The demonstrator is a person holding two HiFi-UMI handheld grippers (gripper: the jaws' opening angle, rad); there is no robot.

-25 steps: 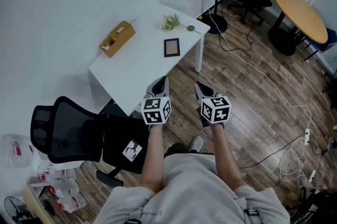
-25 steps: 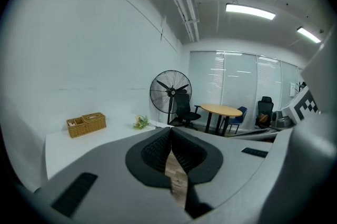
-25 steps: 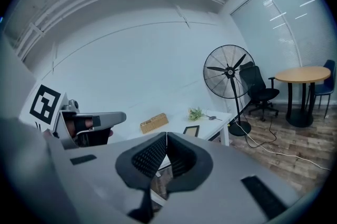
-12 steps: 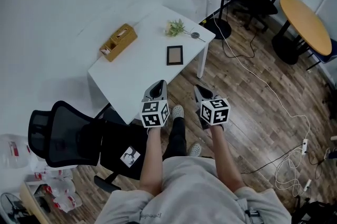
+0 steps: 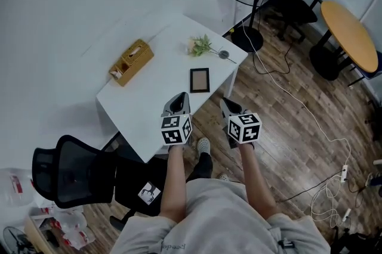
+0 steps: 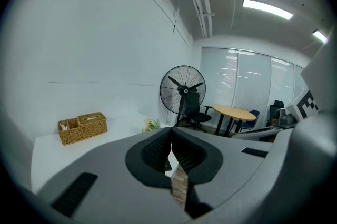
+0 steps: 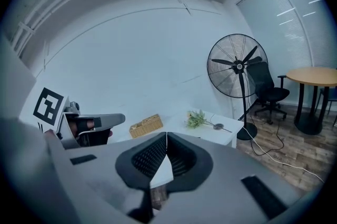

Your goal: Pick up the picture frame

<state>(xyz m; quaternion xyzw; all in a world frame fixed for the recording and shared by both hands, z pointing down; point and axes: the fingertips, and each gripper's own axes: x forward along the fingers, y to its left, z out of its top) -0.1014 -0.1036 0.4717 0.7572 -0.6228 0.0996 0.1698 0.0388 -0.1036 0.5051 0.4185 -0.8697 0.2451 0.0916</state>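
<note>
Overhead, finds left gripper (image 5: 181, 96) and right gripper (image 5: 225, 102) side by side, pinched shut and empty, likely for a reach not yet finished, with picture frame (image 5: 200, 80) lying flat on white table (image 5: 143, 104) near ahead, between them and untouched. Along left gripper, shows pads (image 6: 157, 150) pressed together on nothing, wicker basket (image 6: 82, 128) ahead-left holding what looks like tissues plus small items. Along right gripper, same closed state, green sprig (image 7: 197, 119) ahead.

On table (image 5: 143, 107): basket (image 5: 131, 61) L, picture frame (image 5: 199, 80) R, prob. a plant sprig (image 5: 201, 46) behind it.
</note>
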